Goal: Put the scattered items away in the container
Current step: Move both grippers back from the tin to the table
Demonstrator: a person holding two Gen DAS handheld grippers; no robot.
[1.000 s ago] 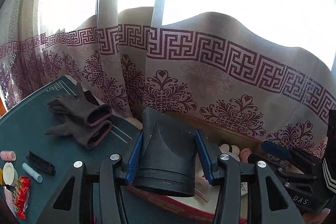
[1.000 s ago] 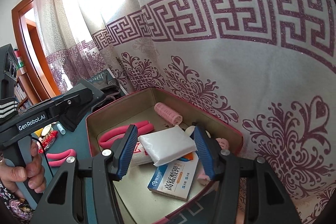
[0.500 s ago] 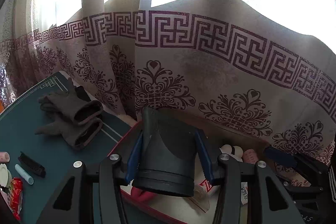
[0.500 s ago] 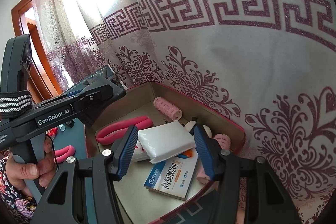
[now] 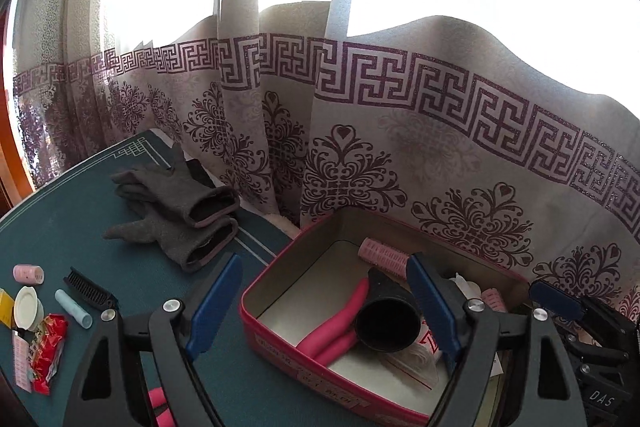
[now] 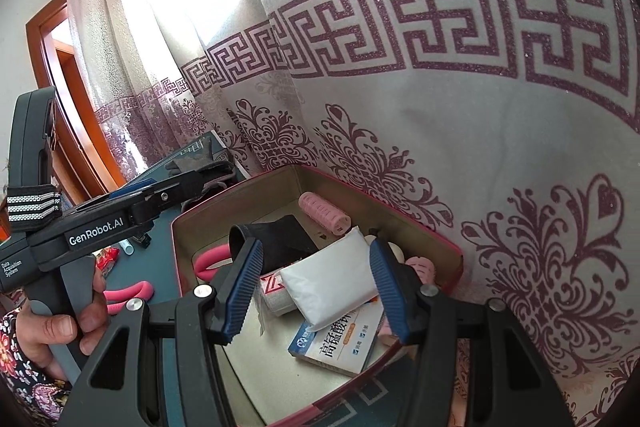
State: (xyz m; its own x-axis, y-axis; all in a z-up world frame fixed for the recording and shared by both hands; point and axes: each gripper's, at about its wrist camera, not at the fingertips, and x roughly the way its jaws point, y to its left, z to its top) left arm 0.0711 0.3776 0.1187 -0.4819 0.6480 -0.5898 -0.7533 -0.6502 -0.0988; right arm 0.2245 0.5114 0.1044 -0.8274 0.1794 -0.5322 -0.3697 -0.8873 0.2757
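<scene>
Over the red tin (image 5: 288, 343), the left tool (image 5: 320, 307), jaws just opened, has released the black nozzle (image 5: 386, 319); next, swing toward nine o'clock for the gloves (image 5: 176, 211), while the right tool (image 6: 316, 291) hangs half-open, empty.

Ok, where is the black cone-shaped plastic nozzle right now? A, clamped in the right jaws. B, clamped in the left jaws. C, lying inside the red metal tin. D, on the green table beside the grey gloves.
C: the black cone-shaped plastic nozzle lies inside the red metal tin on the pink grips, with the left gripper just opened and clear of it.

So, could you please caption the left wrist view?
Left gripper open above the red tin, black nozzle resting inside.
</scene>
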